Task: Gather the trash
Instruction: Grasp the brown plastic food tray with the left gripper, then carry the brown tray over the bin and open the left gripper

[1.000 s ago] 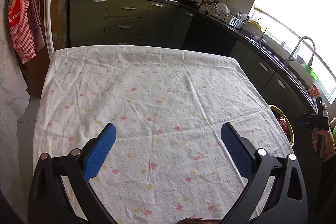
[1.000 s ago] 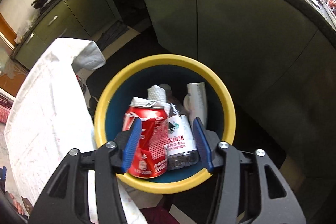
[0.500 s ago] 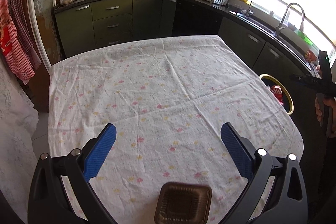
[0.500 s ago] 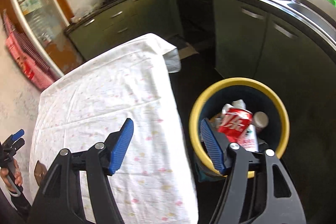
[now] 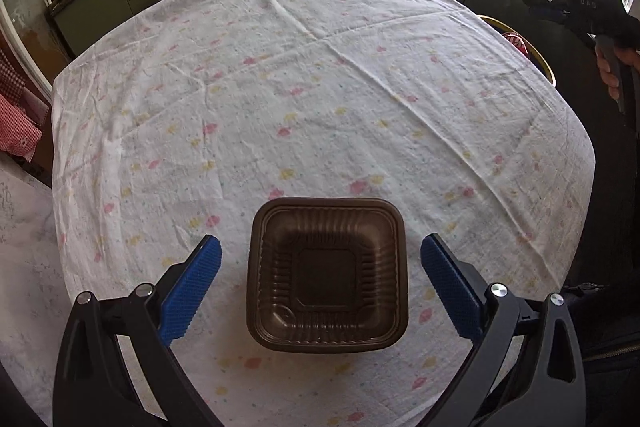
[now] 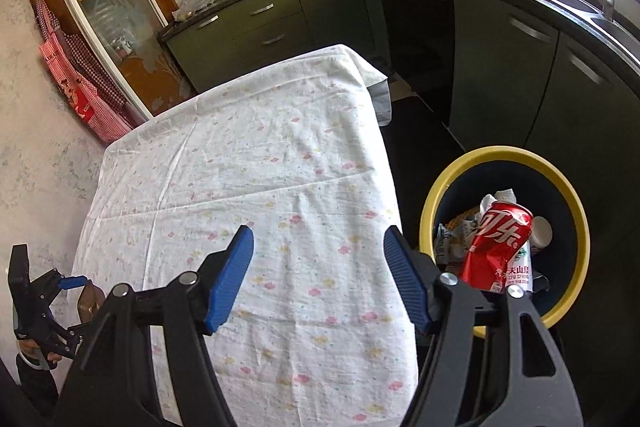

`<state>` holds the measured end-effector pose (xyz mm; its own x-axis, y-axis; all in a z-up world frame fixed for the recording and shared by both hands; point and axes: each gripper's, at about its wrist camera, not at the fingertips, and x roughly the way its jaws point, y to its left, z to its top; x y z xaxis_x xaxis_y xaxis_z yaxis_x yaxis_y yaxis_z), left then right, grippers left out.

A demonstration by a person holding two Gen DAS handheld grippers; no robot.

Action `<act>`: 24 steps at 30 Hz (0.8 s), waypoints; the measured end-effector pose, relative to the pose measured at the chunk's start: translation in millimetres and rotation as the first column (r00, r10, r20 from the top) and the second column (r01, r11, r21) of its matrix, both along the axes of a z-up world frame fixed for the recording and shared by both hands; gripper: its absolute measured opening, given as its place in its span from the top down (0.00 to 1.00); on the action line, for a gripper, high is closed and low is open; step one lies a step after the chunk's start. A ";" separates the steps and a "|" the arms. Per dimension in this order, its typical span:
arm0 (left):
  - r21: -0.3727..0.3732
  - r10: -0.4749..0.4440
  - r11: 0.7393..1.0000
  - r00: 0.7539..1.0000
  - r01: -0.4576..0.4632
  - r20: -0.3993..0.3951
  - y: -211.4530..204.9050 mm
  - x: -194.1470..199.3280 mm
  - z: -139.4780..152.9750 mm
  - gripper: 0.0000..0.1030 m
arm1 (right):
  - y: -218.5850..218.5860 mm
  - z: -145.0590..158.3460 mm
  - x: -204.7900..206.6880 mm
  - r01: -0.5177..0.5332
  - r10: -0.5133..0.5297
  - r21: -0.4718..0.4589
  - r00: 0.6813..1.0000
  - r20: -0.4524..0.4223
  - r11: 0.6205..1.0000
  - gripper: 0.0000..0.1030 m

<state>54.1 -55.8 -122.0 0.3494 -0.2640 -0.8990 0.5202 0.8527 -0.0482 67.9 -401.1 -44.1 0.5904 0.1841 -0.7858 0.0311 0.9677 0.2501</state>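
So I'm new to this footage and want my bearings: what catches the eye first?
A brown plastic tray sits alone on the floral tablecloth, between the open left claw pads without touching them. Beside the table, a yellow-rimmed bin holds a crushed red can.

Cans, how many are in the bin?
1: a red can lies on top in the yellow bin, beside a bottle and paper; more could be hidden underneath.
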 end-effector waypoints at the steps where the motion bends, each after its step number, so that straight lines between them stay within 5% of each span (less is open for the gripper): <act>1: 0.006 0.002 1.000 1.000 -0.002 -0.002 -0.1 0.4 -2.5 0.05 | 1.7 -1.4 0.7 -0.004 0.004 -0.001 1.000 -0.004 1.000 0.37; 5: 0.011 0.004 1.000 1.000 -0.004 -0.015 -0.2 2.9 -5.0 0.12 | 4.5 -7.1 1.9 -0.012 0.012 -0.008 1.000 -0.021 1.000 0.35; 10: 0.040 0.024 0.999 1.000 -0.024 0.001 3.2 2.1 -2.4 0.33 | 4.4 -11.0 2.8 -0.011 0.011 -0.005 0.999 -0.032 1.000 0.35; 17: 0.012 -0.039 0.999 0.999 0.039 0.011 -14.8 -4.2 17.3 0.33 | -0.5 -10.1 0.4 0.003 -0.003 -0.003 1.000 -0.022 1.000 0.35; 24: -0.045 -0.197 0.979 0.980 0.198 0.043 -85.3 12.2 54.8 0.33 | -38.6 0.6 -19.5 0.112 -0.111 -0.062 0.994 0.015 0.992 0.35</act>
<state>66.3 -141.2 -67.2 0.3201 -0.3747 -0.8702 0.6804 0.7300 -0.0641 48.4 -439.7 -43.5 0.6133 0.0673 -0.7870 0.1371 0.9722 0.1900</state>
